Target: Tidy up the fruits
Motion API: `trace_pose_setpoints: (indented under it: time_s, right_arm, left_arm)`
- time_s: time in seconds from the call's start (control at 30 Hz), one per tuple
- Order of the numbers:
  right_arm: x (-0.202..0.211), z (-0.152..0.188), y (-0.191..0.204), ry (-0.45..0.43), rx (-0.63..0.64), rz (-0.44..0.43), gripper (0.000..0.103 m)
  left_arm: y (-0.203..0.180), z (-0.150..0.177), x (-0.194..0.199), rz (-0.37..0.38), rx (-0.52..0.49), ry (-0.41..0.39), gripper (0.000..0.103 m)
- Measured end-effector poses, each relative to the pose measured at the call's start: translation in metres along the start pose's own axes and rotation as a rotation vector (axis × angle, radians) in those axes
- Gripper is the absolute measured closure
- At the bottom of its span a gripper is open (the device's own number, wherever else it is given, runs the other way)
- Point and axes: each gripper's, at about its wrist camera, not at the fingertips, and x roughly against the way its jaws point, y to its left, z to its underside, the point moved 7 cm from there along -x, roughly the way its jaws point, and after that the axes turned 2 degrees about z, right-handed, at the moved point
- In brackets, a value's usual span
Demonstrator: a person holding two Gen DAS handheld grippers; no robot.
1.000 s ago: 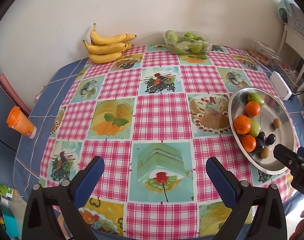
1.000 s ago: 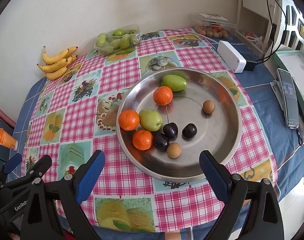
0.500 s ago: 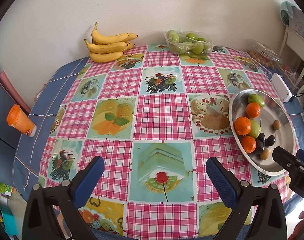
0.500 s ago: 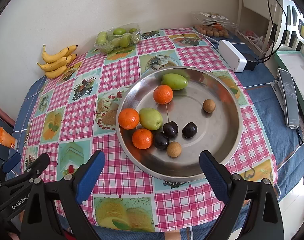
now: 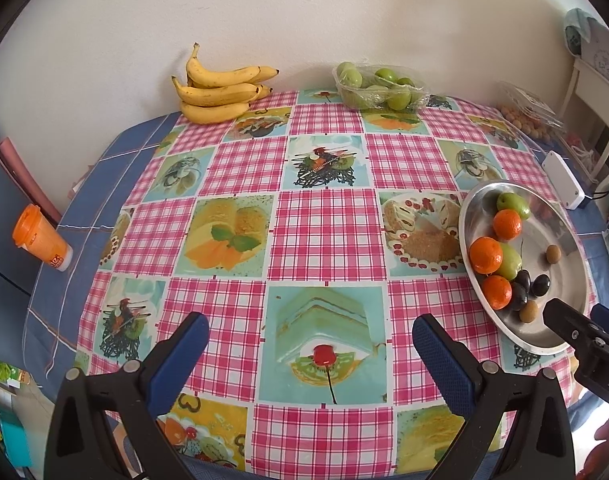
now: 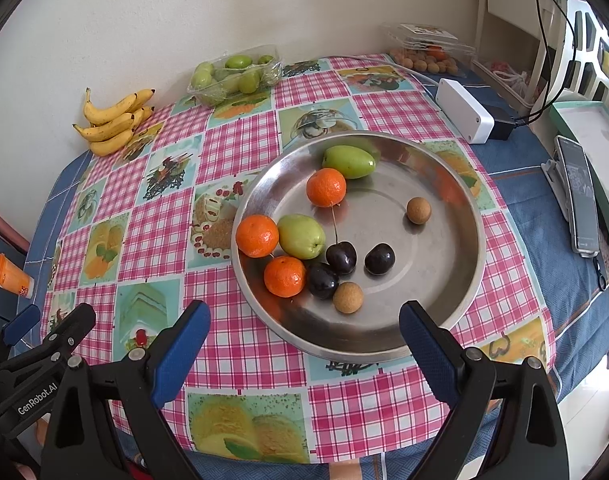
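Almost nothing is changing across the last second: both views are drifting only slightly, and no fruit is shifting.

Nearest, the left hand-held gripper (image 5: 310, 346) is hovering low over the checked surface (image 5: 324, 236) with its blue pads wide apart and nothing between them. It is staying over the printed squares, well left of the dish. The right hand-held gripper (image 6: 304, 334) is likewise holding its pads spread and empty, hanging just in front of the near rim of the steel dish (image 6: 460, 280), as it was a second ago.

In the dish, the fruit is sitting loosely mixed. A tan ball (image 6: 347, 297) is lying closest, touching a dark cherry (image 6: 322, 280). Two more cherries (image 6: 341, 257) (image 6: 379, 258) are lying just behind. Left of them, two oranges (image 6: 284, 276) (image 6: 257, 236) are pressing against a green fruit (image 6: 301, 236). Farther in, a third orange (image 6: 326, 187) is sitting beside a second green fruit (image 6: 349, 161), and a second tan ball (image 6: 418, 210) is resting apart on the right.

Beyond the dish, a packet of green fruit (image 6: 234, 74) and a bunch of bananas (image 6: 114, 122) are lying by the wall, with a tray of small tan fruit (image 6: 426, 62) at the far right.

Since nothing is moving, the task is standing where it stood. The scene fits either fruit gathered in the dish and awaiting sorting by kind, or a dish still being filled from the packs behind.
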Motion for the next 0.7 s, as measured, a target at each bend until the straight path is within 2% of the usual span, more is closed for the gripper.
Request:
trace_pose_setpoints:
  time_s: [0.37, 0.7]
  right_arm:
    - [0.0001, 0.0001, 0.0004, 0.000, -0.001, 0.001, 0.008]
    - [-0.0002, 0.0002, 0.0002, 0.002, -0.001, 0.000, 0.007]
  left_arm:
    - [0.0031, 0.0004, -0.0004, -0.021, 0.004, 0.004, 0.000]
    - [0.0032, 0.0013, 0.0018, -0.010, 0.009, -0.009, 0.000]
